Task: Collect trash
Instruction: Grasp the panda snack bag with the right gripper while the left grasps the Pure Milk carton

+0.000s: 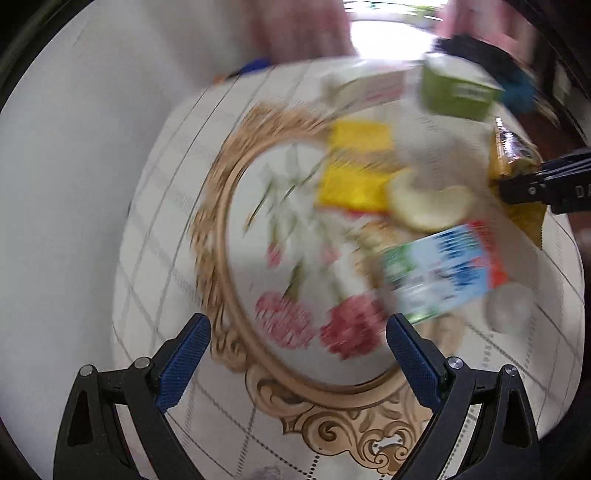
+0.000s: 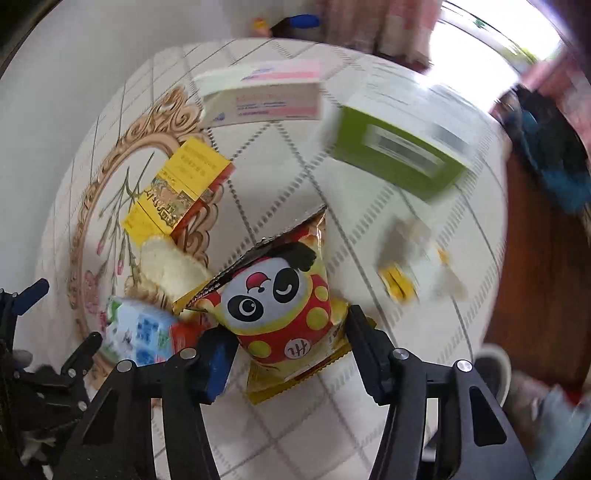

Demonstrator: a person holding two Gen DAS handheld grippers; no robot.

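A round table (image 2: 280, 166) with a floral cloth holds scattered trash. My right gripper (image 2: 291, 354) is shut on a yellow and red panda snack bag (image 2: 280, 299), fingers pressing its lower sides. Around it lie a yellow box (image 2: 184, 184), a pink and white box (image 2: 266, 96), a green box (image 2: 399, 155), a blue and white carton (image 2: 140, 332), a pale round piece (image 2: 170, 269) and crumpled wrappers (image 2: 413, 262). My left gripper (image 1: 297, 354) is open and empty above the table (image 1: 155, 258), near the blue carton (image 1: 439, 273). The right gripper (image 1: 517, 184) shows at the left view's right edge.
The left wrist view is motion-blurred. A wooden floor (image 2: 535, 258) lies beyond the table's right edge, with dark blue items (image 2: 554, 158) on it. A white wall (image 1: 74, 147) stands to the left. A blue object (image 2: 295, 22) sits past the far edge.
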